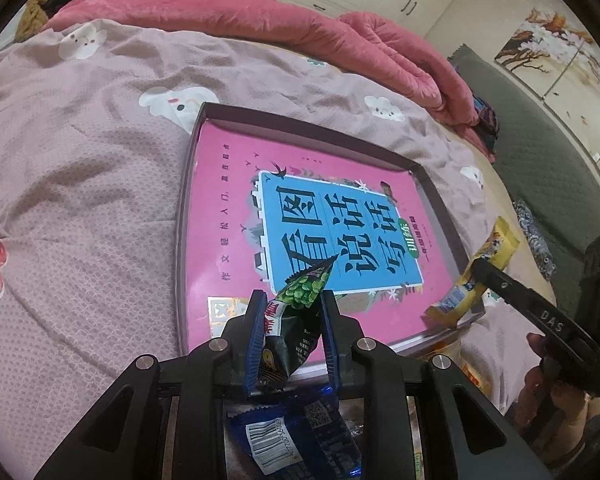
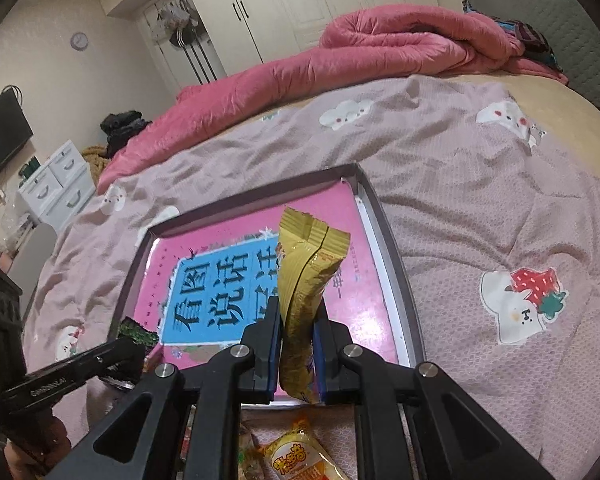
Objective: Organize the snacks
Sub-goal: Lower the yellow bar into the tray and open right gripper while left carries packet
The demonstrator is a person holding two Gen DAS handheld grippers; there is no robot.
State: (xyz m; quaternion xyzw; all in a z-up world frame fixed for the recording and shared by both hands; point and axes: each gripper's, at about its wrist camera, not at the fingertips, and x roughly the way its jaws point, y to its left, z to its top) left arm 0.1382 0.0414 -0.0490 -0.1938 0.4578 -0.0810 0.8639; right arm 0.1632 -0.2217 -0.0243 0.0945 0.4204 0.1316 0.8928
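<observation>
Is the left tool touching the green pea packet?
Touching. The left wrist view shows the left tool with both pads pressed against the green pea packet.

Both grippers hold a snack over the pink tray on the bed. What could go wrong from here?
The left gripper pinches the green pea packet off-centre, so it may twist loose. The right gripper holds the yellow packet near its bottom, so it could tip. The tray sits on soft bedding and its rim is low, so packets might slide out.
</observation>
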